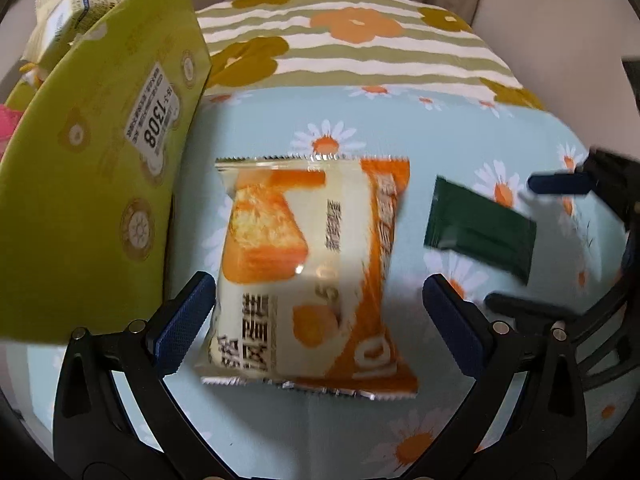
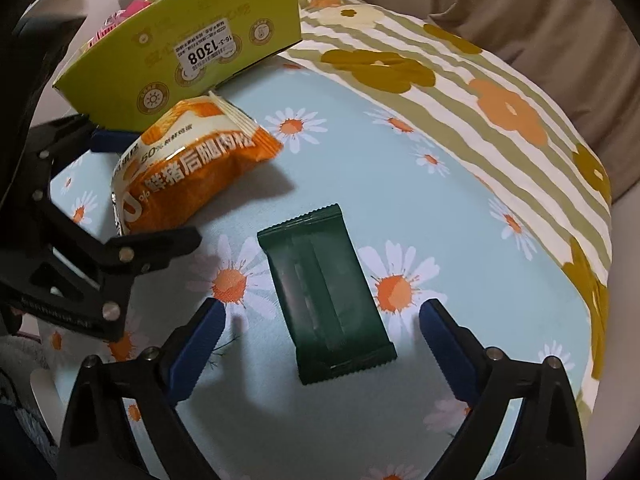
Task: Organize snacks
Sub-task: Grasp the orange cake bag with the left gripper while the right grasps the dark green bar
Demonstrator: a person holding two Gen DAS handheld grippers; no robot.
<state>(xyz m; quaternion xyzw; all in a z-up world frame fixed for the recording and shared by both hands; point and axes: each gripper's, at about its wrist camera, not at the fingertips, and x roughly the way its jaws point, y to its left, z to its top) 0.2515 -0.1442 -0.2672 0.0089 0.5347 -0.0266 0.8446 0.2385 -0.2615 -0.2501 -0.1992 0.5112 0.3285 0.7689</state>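
Note:
An orange and white snack packet (image 1: 308, 272) lies on the daisy cloth between the open fingers of my left gripper (image 1: 318, 312), which do not touch it. It also shows in the right wrist view (image 2: 188, 168). A dark green packet (image 2: 324, 292) lies flat between the open fingers of my right gripper (image 2: 322, 334); it also shows in the left wrist view (image 1: 480, 228). A yellow-green cardboard box (image 1: 92, 168) holding several snacks stands at the left, and in the right wrist view (image 2: 192, 48) at the far left.
The light blue daisy cloth (image 2: 460, 208) covers a rounded cushion. A striped flower-print cloth (image 1: 360, 48) lies behind it. A beige backrest (image 2: 540, 28) rises beyond. The right gripper shows in the left wrist view (image 1: 560, 240), the left gripper in the right wrist view (image 2: 100, 200).

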